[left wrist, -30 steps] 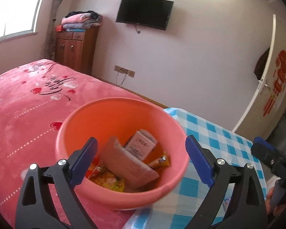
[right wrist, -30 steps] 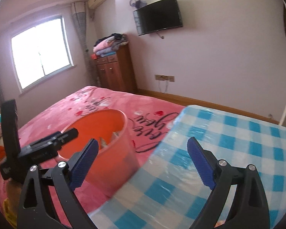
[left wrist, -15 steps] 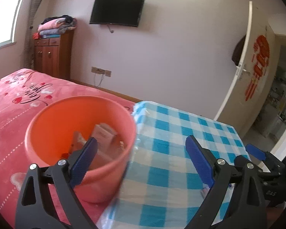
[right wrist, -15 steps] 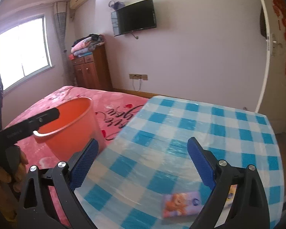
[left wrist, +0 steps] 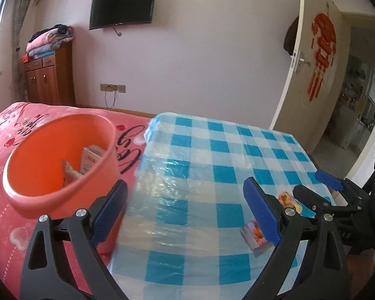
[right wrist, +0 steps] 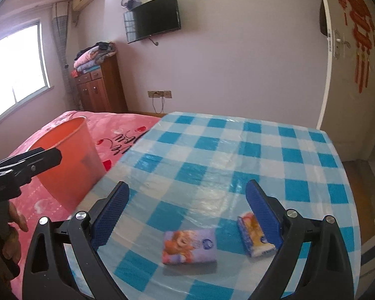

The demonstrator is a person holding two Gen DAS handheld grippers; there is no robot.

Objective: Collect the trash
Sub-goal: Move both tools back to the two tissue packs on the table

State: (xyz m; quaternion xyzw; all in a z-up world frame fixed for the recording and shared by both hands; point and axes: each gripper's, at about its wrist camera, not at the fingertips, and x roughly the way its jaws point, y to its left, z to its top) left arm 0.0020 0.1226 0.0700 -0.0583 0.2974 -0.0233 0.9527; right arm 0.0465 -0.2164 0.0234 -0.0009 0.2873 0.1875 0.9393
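An orange bucket stands on the pink bed beside the checked table; it holds a white box and wrappers. It also shows in the right wrist view. Two small tissue packs lie near the table's front edge: a purple one and a yellow-blue one. In the left wrist view one pack sits by my right finger, another lies beyond. My left gripper is open and empty, above the table edge. My right gripper is open and empty, just above the packs.
A pink bedspread lies left of the table. A wooden dresser with folded clothes stands at the far wall under a TV. An open door is at the right.
Both grippers have swung right, away from the bucket and over the checked table. The two tissue packs have come into view under the right gripper.
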